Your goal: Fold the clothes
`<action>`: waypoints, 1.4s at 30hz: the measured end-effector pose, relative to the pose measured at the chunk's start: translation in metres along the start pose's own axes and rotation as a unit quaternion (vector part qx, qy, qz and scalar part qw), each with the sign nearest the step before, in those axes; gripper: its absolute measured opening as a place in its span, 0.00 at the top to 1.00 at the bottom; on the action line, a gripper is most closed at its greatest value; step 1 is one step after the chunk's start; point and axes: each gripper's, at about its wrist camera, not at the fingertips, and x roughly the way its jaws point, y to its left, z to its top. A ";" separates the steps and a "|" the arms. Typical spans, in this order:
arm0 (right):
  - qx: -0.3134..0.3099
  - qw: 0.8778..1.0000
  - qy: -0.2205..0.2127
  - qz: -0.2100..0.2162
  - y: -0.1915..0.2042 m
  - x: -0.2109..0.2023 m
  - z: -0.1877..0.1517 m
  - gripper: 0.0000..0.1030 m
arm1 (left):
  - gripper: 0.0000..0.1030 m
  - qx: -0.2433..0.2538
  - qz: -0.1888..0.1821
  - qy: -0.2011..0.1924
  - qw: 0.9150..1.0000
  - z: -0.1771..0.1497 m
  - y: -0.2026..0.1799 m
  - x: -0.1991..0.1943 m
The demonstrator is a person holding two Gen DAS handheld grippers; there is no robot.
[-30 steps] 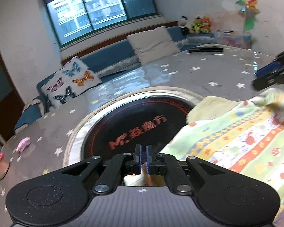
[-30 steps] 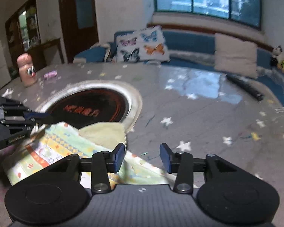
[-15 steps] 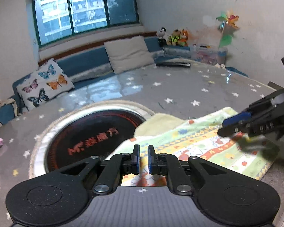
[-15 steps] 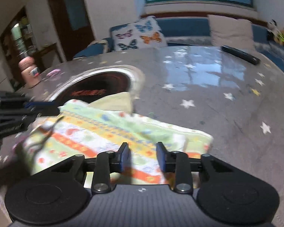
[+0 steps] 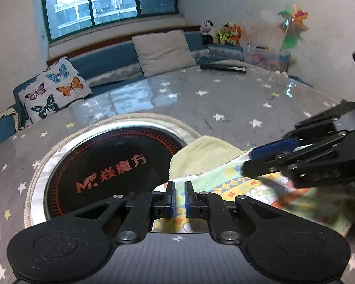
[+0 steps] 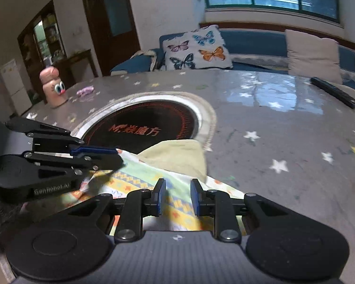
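- The patterned garment point(image 5: 267, 189) is seen lying on the table point(image 5: 224, 99), directly under both grippers, long axis running left to right.
- The left gripper point(image 5: 178, 198) is narrowly parted (cloth between), the right gripper point(image 6: 176, 195) wider.

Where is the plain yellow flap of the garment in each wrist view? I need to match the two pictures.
Left wrist view: the yellow flap lies right of centre, beyond the left tool, overlapping the right edge of the round black cooktop.
Right wrist view: the flap sits at centre, ahead of the right tool.
Shared landmark: the butterfly cushion.
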 end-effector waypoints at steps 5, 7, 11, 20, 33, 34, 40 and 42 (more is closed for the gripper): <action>-0.024 1.000 0.014 -0.014 0.006 0.016 0.006 0.80 | 0.90 -0.010 0.001 0.006 1.000 -0.002 0.009 0.010; -0.032 0.999 0.009 -0.018 0.010 0.013 0.006 0.80 | 0.90 -0.014 0.002 -0.001 1.000 -0.002 0.010 0.004; -0.053 0.999 -0.002 -0.004 0.022 -0.001 0.004 0.79 | 0.90 -0.008 -0.013 -0.022 1.000 -0.006 0.005 -0.015; -0.121 0.993 -0.008 -0.014 0.058 -0.010 -0.015 0.76 | 0.90 0.031 -0.005 -0.037 0.999 -0.035 -0.012 -0.044; -0.161 0.987 -0.023 0.016 0.105 -0.028 -0.047 0.74 | 0.89 0.013 0.032 -0.040 0.999 -0.078 -0.011 -0.073; -0.164 0.986 -0.025 0.018 0.108 -0.029 -0.049 0.74 | 0.89 0.009 0.036 -0.041 0.998 -0.081 -0.010 -0.075; -0.152 0.987 -0.027 0.038 0.120 -0.031 -0.060 0.75 | 0.89 -0.013 0.052 -0.040 0.998 -0.091 -0.003 -0.082; -0.142 0.989 -0.029 0.040 0.117 -0.035 -0.063 0.74 | 0.89 -0.016 0.053 -0.041 0.998 -0.094 -0.003 -0.084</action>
